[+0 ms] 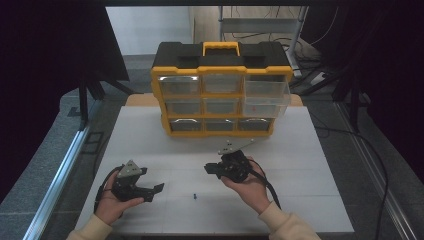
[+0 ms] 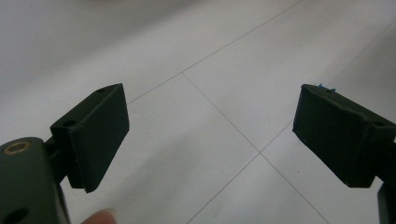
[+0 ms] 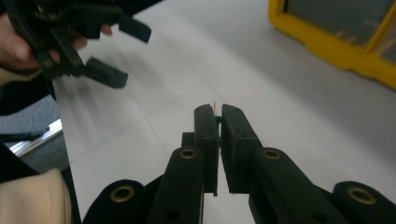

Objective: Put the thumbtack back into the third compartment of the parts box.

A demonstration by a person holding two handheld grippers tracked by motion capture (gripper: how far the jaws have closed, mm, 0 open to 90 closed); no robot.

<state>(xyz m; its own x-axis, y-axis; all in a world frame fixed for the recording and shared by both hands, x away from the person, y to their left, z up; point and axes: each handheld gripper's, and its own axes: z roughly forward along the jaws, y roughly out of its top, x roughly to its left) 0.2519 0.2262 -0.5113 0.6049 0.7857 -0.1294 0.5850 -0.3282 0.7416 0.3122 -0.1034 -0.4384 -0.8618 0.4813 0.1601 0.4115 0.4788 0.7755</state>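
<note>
**Two grippers at the drawer box**

While a yellow-and-black drawer box [image 1: 221, 90] stands at the table's [image 1: 310, 165] far side, its upper right drawers [image 1: 266, 98] pulled out, the left gripper [image 1: 152, 190] hangs wide apart over bare tabletop. The right gripper [image 3: 218, 122] is pinched nearly closed on a tiny green-tipped pin [image 3: 217, 119]. A small blue piece [image 1: 194, 195] lies between the hands.

Left tongs [image 1: 156, 192] sit low over the tabletop [image 1: 300, 165] near its front-left, jaws spread wide, held in the left hand [image 1: 112, 205]. Right tongs [image 1: 210, 169] hover mid-tabletop, jaws nearly together with something tiny and green pinched between them, right hand [image 1: 252, 192] wrapped underneath.
</note>
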